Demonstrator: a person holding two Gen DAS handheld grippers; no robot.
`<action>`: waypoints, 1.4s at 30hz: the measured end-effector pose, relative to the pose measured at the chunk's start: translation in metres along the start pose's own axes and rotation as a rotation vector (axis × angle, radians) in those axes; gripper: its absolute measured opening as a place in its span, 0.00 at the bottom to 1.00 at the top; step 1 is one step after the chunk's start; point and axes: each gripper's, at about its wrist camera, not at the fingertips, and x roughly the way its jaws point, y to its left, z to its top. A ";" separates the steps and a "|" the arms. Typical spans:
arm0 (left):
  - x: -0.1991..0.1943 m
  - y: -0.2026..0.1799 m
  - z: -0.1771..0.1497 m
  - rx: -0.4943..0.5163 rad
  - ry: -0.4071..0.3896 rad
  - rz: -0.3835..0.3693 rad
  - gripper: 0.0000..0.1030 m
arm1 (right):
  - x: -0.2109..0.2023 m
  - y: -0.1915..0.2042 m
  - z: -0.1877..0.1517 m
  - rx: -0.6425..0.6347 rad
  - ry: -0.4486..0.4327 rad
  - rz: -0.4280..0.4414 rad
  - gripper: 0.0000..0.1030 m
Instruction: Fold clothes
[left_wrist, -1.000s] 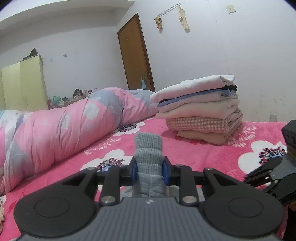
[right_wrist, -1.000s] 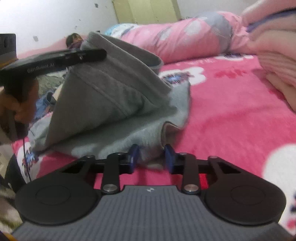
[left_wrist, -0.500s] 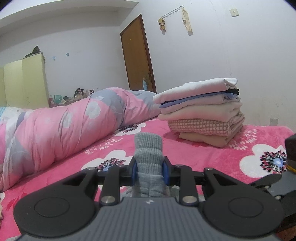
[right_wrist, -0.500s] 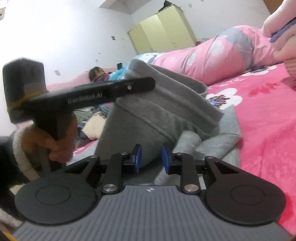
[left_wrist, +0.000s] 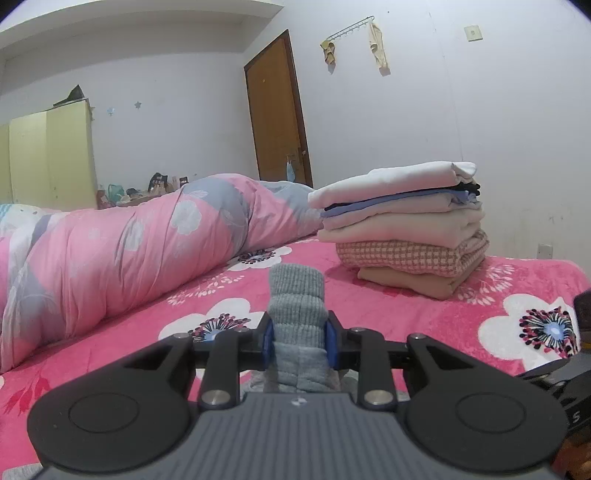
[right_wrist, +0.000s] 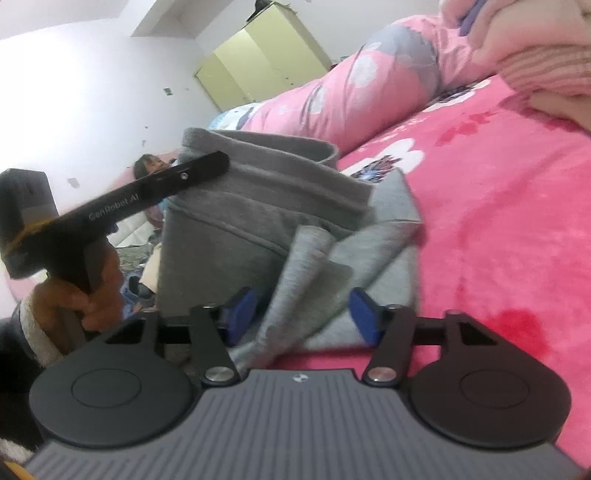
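Observation:
A grey knit garment (right_wrist: 258, 206) is held up above the pink floral bed (right_wrist: 498, 206). My left gripper (left_wrist: 297, 332) is shut on its ribbed cuff (left_wrist: 295, 291), which stands up between the blue pads. In the right wrist view the left gripper (right_wrist: 155, 192) appears at the left, held by a hand (right_wrist: 85, 295), with the garment hanging from it. My right gripper (right_wrist: 303, 317) is open, its jaws wide apart. A loose fold of the grey cloth lies between them on the bed.
A stack of folded clothes (left_wrist: 402, 229) sits on the bed by the far wall, also at the top right (right_wrist: 535, 55). A rolled pink duvet (left_wrist: 129, 251) runs along the left. A brown door (left_wrist: 277, 110) and yellow wardrobe (left_wrist: 48, 158) stand behind.
My right gripper's jaws have spread from nearly closed to wide apart, and its view has tilted and moved closer to the grey cloth. The left gripper keeps its hold on the cuff.

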 end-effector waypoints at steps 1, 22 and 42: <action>0.000 0.000 0.000 -0.001 0.000 0.001 0.27 | -0.001 0.000 0.000 0.006 -0.008 0.003 0.61; -0.006 -0.048 -0.028 -0.004 0.021 -0.162 0.27 | -0.091 -0.036 -0.038 0.330 -0.166 -0.040 0.08; -0.001 -0.055 -0.015 0.076 -0.096 -0.128 0.26 | 0.131 -0.048 0.116 0.359 0.296 0.191 0.09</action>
